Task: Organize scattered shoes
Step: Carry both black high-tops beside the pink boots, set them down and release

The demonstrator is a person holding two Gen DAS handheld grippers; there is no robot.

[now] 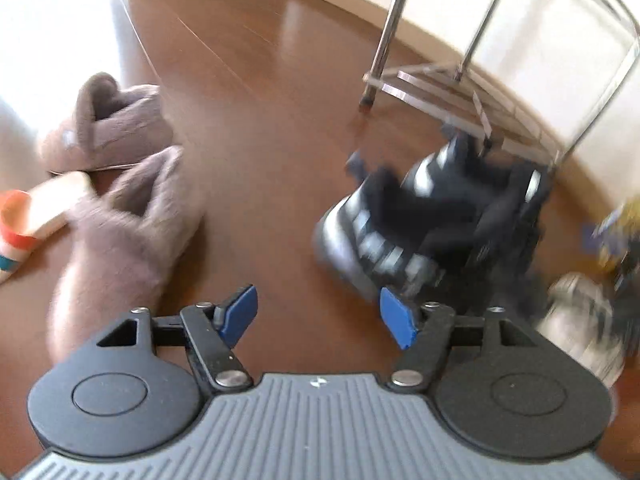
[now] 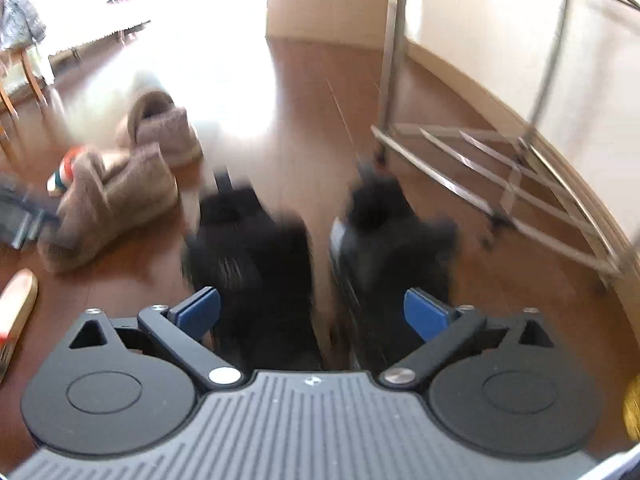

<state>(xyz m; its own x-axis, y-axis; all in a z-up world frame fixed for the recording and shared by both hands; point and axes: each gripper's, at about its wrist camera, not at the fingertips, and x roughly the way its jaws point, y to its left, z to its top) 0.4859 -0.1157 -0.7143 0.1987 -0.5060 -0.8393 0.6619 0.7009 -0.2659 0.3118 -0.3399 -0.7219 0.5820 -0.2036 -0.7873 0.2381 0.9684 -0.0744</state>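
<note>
Both grippers tilt down toward the floor (image 1: 280, 80). The left gripper (image 1: 318, 314) has its jaws apart, empty. The right gripper (image 2: 312, 314) gapes wide above two black shoes (image 2: 256, 240) beside the rack (image 2: 500, 176). Slippers (image 1: 120, 200) lie left.

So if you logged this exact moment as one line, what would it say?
left gripper: open, empty | right gripper: open, holds nothing | black sneakers: side by side on floor | fuzzy slippers: on floor | metal rack: no shoes on visible bars
</note>
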